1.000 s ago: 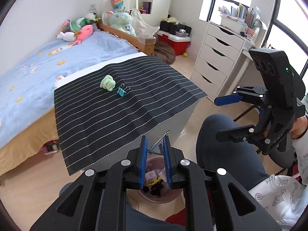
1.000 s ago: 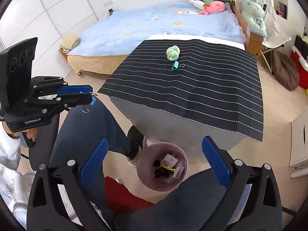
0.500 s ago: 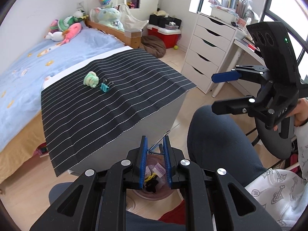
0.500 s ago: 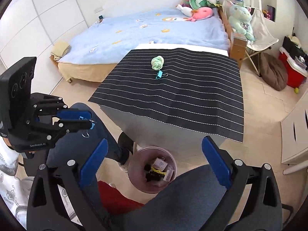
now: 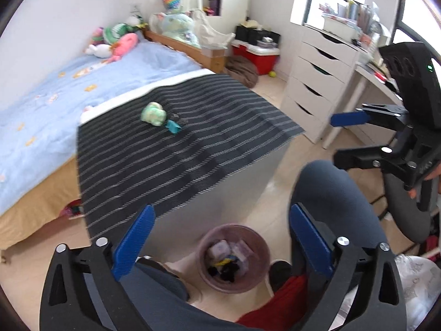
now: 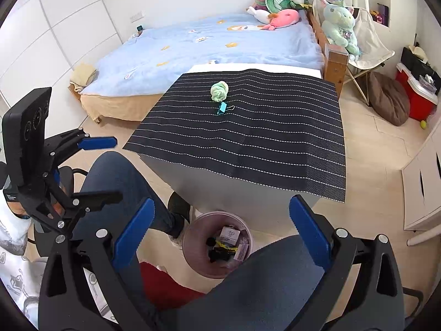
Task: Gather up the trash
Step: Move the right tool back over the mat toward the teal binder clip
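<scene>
A bedroom with a pale wood floor: a bed (image 6: 209, 49) under a light blue quilt runs along the far wall, plush toys heaped at its far right end, and a white chest of drawers (image 5: 317, 82) stands at the right. In the middle is a white counter (image 6: 239, 198) draped in a black woven mat (image 6: 248, 138) with thin dotted white stripes, its weave coarse and grippy-looking.

On the floor just in front of the counter's near edge sits a small round bin (image 6: 193, 251), translucent pinkish plastic with a smooth rim. Several pieces already lie in it: a small white carton, a pale wrapper, something yellow and some dark bits (too jumbled to name singly). So a good share of the collecting looks done.

Two things are left on the mat, toward its far side: a crumpled pale green wad (image 6: 219, 91), soft and lumpy like cloth or tissue, and just nearer, touching or almost touching it, a teal binder clip (image 6: 222, 109) with thin wire handles.

The left gripper (image 5: 220, 237) hangs directly above the bin; its jaws have just been opening and now stand wide, nothing between them. The right gripper (image 6: 220, 234) is likewise spread wide and empty, also pointing down over the bin. I judge the next job is fetching the wad or the clip.
</scene>
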Tool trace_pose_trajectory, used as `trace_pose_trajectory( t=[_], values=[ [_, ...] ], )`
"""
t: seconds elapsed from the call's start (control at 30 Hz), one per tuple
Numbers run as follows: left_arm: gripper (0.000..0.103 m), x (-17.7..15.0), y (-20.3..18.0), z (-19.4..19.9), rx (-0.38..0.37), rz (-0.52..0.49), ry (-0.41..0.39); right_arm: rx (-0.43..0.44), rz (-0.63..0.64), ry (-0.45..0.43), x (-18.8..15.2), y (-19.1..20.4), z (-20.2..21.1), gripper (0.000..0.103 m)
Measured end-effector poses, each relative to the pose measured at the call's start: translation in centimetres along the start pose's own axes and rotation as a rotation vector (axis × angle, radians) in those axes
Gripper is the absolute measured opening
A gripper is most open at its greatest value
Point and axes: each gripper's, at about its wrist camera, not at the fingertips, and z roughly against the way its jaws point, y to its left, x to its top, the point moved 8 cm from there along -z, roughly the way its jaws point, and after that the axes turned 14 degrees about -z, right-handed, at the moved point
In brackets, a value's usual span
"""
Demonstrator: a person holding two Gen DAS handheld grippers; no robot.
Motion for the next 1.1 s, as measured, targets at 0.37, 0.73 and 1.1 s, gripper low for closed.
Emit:
trace_pose_trajectory(
  t=[0.37, 0.73, 1.1],
  values=[
    [0.095, -0.2, 1.8, 0.2, 0.045, 0.064, -0.010, -0.001, -0.005, -0.008, 0.1, 0.3, -0.4, 0.098],
    [0.095, 0.1, 3.4, 0.6, 0.061, 0.120, -0.042, -0.005, 0.000, -0.012, 1.6, 0.7, -0.9, 0.098],
    [0.095, 1.4, 6.8, 0.5, 0.107, 0.136, -0.063, -0.011, 0.031, -0.036, 7.3, 1.8, -2.9, 0.098]
  ],
)
